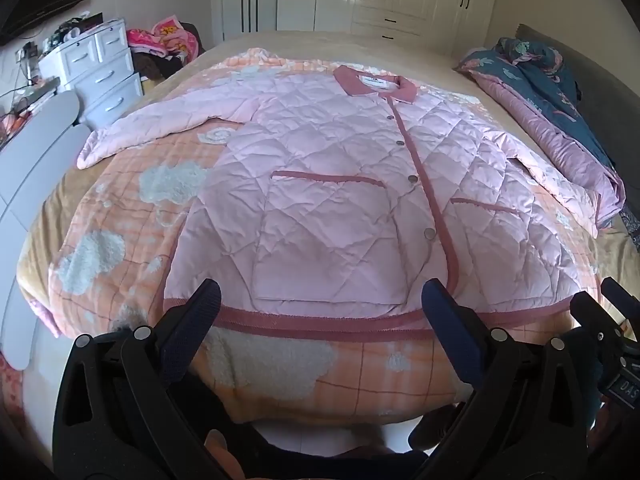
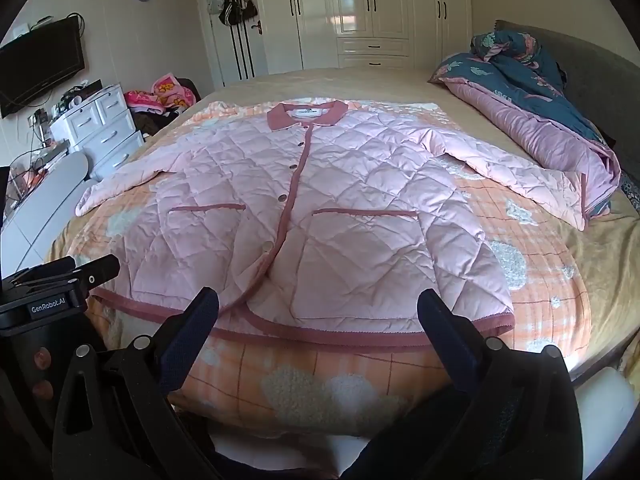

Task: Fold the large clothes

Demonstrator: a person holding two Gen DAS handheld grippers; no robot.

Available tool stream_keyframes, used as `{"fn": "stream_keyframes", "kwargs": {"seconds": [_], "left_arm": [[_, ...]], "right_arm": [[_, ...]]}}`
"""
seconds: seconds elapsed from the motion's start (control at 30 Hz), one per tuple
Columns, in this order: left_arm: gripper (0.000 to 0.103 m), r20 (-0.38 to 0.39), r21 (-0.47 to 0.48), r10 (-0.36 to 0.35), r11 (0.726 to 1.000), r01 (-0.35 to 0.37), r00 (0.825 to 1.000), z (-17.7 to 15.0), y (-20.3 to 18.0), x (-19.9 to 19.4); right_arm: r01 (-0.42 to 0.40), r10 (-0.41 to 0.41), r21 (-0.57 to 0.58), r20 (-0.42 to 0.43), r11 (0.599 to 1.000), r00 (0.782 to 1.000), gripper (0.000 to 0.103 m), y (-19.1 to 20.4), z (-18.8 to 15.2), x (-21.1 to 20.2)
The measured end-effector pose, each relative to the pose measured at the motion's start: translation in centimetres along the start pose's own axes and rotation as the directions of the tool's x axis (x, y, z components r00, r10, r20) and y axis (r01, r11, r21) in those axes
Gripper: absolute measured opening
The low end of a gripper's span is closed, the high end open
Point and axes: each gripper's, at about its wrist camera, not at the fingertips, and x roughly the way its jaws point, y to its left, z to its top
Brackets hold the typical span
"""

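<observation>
A large pink quilted jacket point(image 1: 328, 200) with darker pink trim lies flat and buttoned, front up, on an orange checked blanket point(image 1: 120, 208) on the bed. Both sleeves are spread out to the sides. It also shows in the right wrist view point(image 2: 320, 216). My left gripper point(image 1: 320, 304) is open and empty, just short of the hem's left half. My right gripper point(image 2: 318, 312) is open and empty, near the hem's right half. The right gripper's body shows at the left wrist view's right edge point(image 1: 608, 328), the left one's at the right wrist view's left edge point(image 2: 52, 292).
A rolled blue and pink duvet point(image 2: 532, 108) lies along the bed's right side, touching the right sleeve's cuff. A white drawer unit point(image 2: 100, 128) and a pile of clothes point(image 2: 164, 96) stand left of the bed. White wardrobes point(image 2: 360, 12) line the far wall.
</observation>
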Motion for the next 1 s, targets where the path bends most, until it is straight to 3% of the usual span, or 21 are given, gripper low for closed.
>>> {"fn": "stream_keyframes", "kwargs": {"seconds": [1.0], "left_arm": [[0.094,0.007,0.002,-0.014,1.0,0.014,1.0,0.9,-0.1,-1.1]], "right_arm": [[0.005,-0.005,-0.007,0.002,1.0,1.0,0.099,0.1,0.1,-0.2]]}}
